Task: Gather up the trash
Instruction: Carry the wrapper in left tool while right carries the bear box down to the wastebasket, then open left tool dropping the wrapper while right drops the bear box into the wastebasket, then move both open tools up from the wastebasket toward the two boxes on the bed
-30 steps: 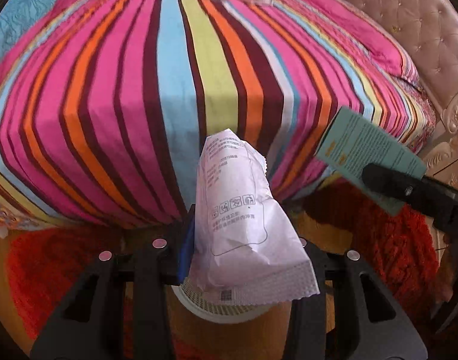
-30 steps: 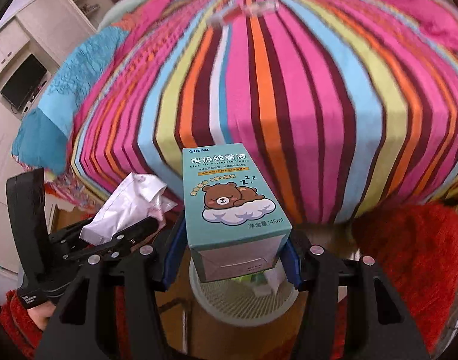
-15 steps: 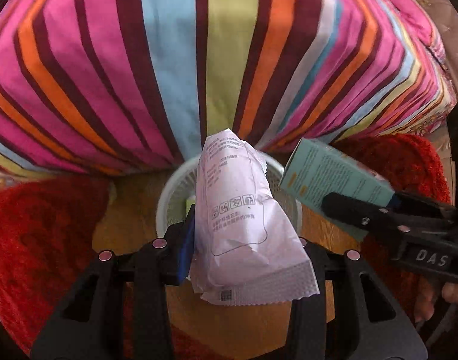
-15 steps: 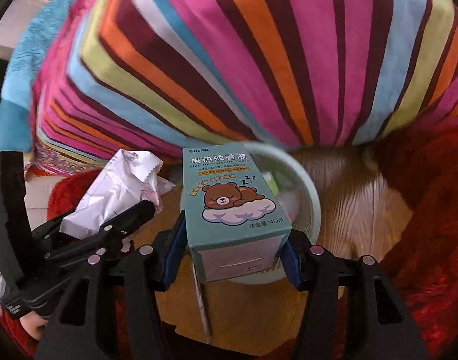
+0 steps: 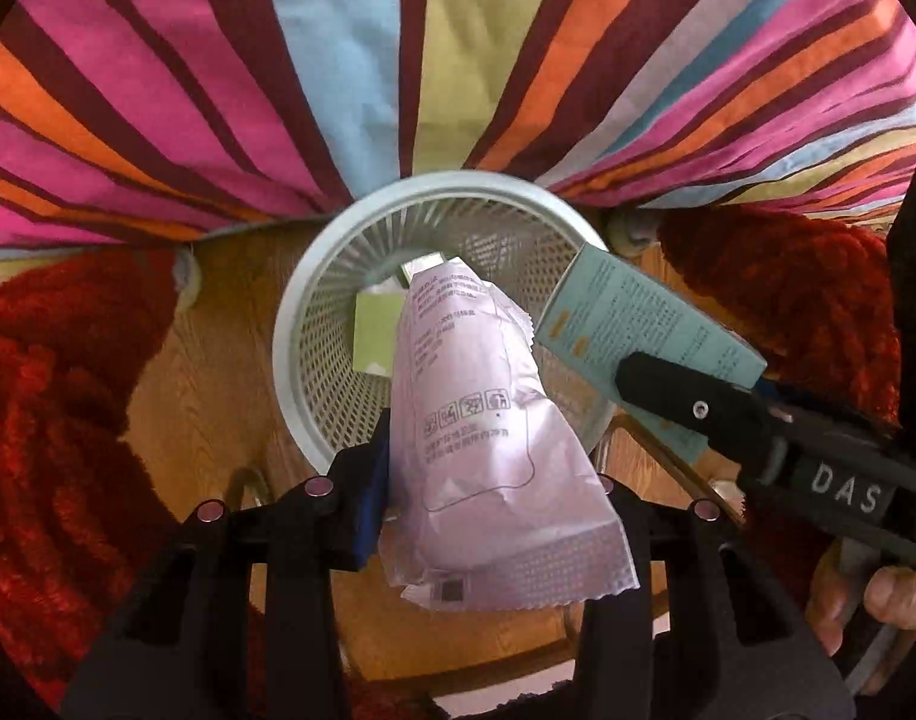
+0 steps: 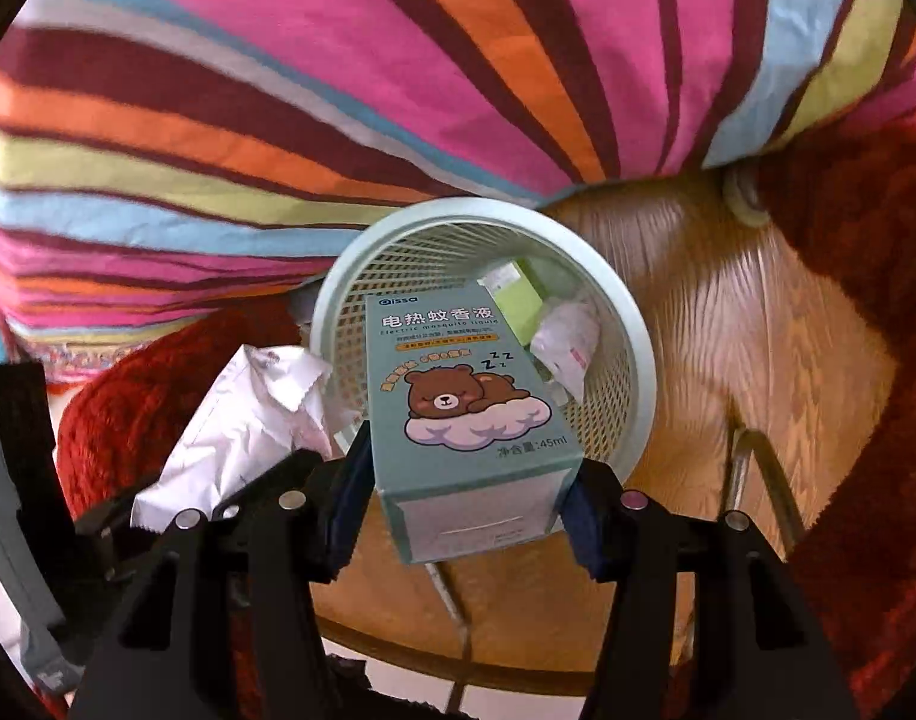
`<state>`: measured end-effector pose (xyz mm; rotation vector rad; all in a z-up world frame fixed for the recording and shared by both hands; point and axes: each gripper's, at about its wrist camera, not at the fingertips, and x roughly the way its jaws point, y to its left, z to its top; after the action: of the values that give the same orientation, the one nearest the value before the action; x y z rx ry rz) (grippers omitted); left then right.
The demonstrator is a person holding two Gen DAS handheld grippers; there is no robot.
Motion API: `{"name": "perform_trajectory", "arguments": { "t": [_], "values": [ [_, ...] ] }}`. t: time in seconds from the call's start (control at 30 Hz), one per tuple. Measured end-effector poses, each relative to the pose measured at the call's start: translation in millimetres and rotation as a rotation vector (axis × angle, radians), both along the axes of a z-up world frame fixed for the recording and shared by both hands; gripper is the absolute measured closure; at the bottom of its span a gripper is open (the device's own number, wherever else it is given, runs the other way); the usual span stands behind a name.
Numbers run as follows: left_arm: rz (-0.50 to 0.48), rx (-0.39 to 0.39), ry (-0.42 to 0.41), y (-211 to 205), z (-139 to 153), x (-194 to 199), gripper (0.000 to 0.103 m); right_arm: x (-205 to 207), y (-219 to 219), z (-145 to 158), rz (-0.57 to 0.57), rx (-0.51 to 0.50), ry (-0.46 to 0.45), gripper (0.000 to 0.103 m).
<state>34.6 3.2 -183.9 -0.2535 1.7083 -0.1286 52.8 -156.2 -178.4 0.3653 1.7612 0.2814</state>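
Left gripper (image 5: pixel 494 480) pinching pale wrapper (image 5: pixel 488 438), right gripper (image 6: pixel 464 492) clamping teal box (image 6: pixel 458 396), both poised lengthwise above mesh bin (image 6: pixel 635 324).

The basket (image 5: pixel 314 324) is pale plastic mesh with a smooth rim. Under it the floor (image 6: pixel 788 348) is glossy grained wood. Beside the basket lies shaggy red pile rug (image 5: pixel 56 420); behind it hangs matt striped cloth (image 5: pixel 338 60). Above the basket, the wrapper (image 5: pixel 488 450) is crinkled film, the box (image 6: pixel 464 396) smooth printed card.
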Motion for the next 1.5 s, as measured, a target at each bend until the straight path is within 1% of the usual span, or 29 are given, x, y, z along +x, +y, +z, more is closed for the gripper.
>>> {"name": "perform_trajectory", "arguments": {
  "t": [0.07,0.17,0.23,0.27,0.3,0.33,0.37,0.4,0.43,0.57,0.83,0.97,1.07,1.13,1.17,1.2,1.27,1.37,1.4,1.47,1.5],
  "values": [
    [0.015,0.0,0.014,0.3,-2.8,0.6,0.063,1.9,-3.1,-7.0,-0.013,-0.001,0.017,0.05],
    [0.027,-0.005,0.036,0.7,-6.8,0.8,0.062,2.9,-2.0,-9.8,-0.008,-0.005,0.03,0.05],
    [0.03,-0.002,0.055,1.7,-11.7,1.7,0.058,2.7,0.5,-11.4,0.004,-0.007,0.038,0.049],
    [0.035,-0.003,0.066,2.5,-13.6,1.5,0.048,2.8,1.4,-11.9,0.006,-0.006,0.043,0.049],
    [0.045,-0.002,0.08,3.6,-16.5,1.4,0.031,3.7,1.9,-14.3,0.006,-0.002,0.051,0.048],
    [0.049,0.006,0.086,4.2,-17.0,2.0,0.024,3.6,2.7,-17.5,0.005,0.001,0.066,0.042],
    [0.052,0.019,0.092,5.2,-18.1,2.3,0.021,3.2,2.9,-20.8,0.003,-0.003,0.081,0.037],
    [0.055,0.022,0.096,5.8,-19.1,2.5,0.021,2.9,1.3,-22.4,0.0,-0.013,0.089,0.028],
    [0.059,0.018,0.1,6.5,-19.7,2.5,0.021,3.0,-0.1,-23.0,-0.005,-0.025,0.09,0.027],
    [0.064,0.017,0.098,8.1,-19.1,2.1,0.021,4.7,-5.3,-20.8,-0.026,-0.034,0.081,0.026],
    [0.076,0.018,0.068,11.4,-13.3,0.7,0.021,4.9,-13.5,-10.9,-0.054,-0.044,0.062,0.026],
    [0.082,0.021,0.042,12.7,-5.9,-1.0,0.021,4.5,-13.9,-1.4,-0.062,-0.045,0.025,0.026],
    [0.071,0.004,0.009,12.9,6.9,-3.3,0.021,2.4,-13.7,15.1,-0.029,-0.054,-0.017,0.026],
    [0.043,-0.022,-0.044,11.2,25.1,-6.5,0.021,0.6,-12.9,33.8,0.021,-0.063,-0.064,0.026],
    [0.03,-0.024,-0.075,10.8,34.5,-7.7,0.021,-0.4,-12.6,46.0,0.045,-0.056,-0.104,0.026],
    [0.009,-0.018,-0.124,10.9,50.6,-8.1,0.021,0.5,-13.6,60.0,0.063,-0.052,-0.149,0.026],
    [-0.007,-0.003,-0.206,11.0,75.1,-5.8,0.021,6.7,-18.4,95.1,0.076,-0.046,-0.278,0.026],
    [-0.011,0.031,-0.386,16.8,123.8,5.8,0.021,24.1,-29.2,150.8,0.055,-0.033,-0.512,0.026],
    [-0.014,0.046,-0.425,17.1,133.7,10.8,0.021,30.3,-33.5,164.5,0.044,-0.039,-0.577,0.026],
    [-0.021,0.112,-0.532,18.8,158.4,29.1,0.021,44.4,-40.8,189.5,0.015,-0.067,-0.718,0.026],
    [-0.022,0.131,-0.563,19.7,164.9,36.6,0.021,52.6,-43.8,199.0,0.003,-0.091,-0.781,0.026]
  ]
}}
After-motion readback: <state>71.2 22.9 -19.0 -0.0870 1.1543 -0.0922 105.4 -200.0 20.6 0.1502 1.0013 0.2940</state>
